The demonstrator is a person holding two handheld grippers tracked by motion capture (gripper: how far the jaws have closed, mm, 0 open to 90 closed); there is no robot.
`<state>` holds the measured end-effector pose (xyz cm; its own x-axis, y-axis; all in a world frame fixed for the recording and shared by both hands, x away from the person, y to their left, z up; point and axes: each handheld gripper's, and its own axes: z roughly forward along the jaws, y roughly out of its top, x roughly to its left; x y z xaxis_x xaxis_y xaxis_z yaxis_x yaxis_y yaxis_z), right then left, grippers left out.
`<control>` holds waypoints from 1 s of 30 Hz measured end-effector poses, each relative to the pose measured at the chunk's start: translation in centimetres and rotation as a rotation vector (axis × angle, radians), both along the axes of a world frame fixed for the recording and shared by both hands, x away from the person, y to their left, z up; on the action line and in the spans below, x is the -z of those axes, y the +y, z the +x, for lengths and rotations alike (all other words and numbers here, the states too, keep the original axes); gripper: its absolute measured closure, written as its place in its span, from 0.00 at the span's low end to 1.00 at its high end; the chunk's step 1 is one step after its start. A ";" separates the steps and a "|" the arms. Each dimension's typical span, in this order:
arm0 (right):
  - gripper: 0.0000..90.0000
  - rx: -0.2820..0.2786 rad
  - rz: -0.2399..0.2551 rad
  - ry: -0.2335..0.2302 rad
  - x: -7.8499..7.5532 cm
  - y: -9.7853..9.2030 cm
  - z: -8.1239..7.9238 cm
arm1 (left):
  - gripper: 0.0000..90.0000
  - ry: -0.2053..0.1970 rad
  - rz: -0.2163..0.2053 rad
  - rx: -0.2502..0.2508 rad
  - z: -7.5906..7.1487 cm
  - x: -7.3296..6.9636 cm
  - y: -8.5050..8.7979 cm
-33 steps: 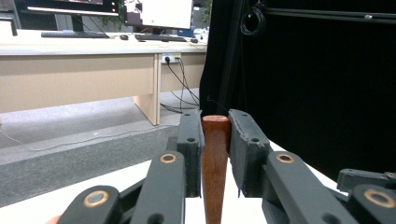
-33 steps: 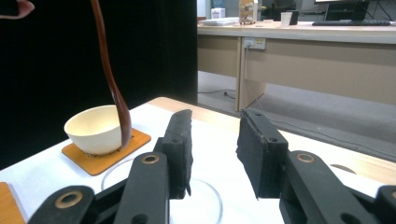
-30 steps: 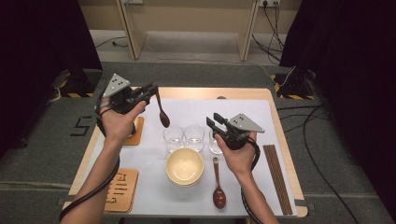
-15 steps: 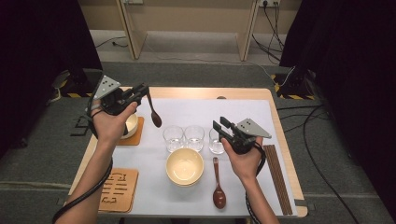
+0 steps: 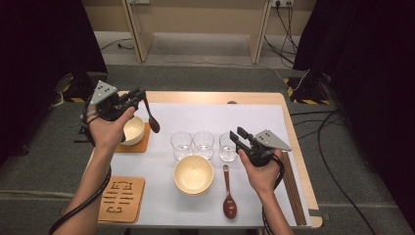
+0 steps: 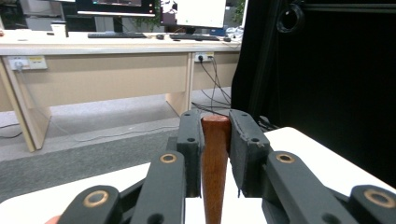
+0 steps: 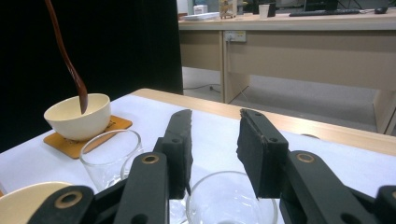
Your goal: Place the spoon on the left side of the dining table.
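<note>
Presently, left to right:
- Left gripper point(image 5: 139, 98): clenched on a wooden spoon point(image 5: 151, 119), hanging beside the small bowl point(image 5: 132, 131) on its coaster point(image 5: 139, 146).
- Three glasses point(image 5: 203, 144): mid-table.
- Right gripper point(image 5: 239, 138): released, above the rightmost glass.

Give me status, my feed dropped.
Left gripper shut on wooden spoon, beside small bowl. Right gripper open, over right glass. Nothing in the way.
</note>
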<state>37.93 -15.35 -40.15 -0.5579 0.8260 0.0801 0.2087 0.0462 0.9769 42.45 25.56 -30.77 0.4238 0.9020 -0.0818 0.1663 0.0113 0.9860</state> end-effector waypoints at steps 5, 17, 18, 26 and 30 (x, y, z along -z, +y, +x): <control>0.72 0.012 -0.001 0.008 0.4 -0.5 -0.1 | 0.83 0.000 0.009 -0.026 0.1 0.4 0.7; 0.72 0.036 0.009 0.018 1.0 -1.5 -0.3 | 0.83 -0.005 0.031 -0.081 0.3 0.7 2.4; 0.72 0.037 0.008 0.018 1.0 -1.6 -0.3 | 0.83 -0.006 0.033 -0.088 0.4 0.7 2.6; 0.72 0.047 0.015 0.027 1.3 -2.0 -0.3 | 0.83 -0.007 0.046 -0.131 0.7 1.1 3.5; 0.72 0.052 0.017 0.024 1.3 -2.1 -0.3 | 0.83 0.001 0.045 -0.156 1.0 1.5 4.1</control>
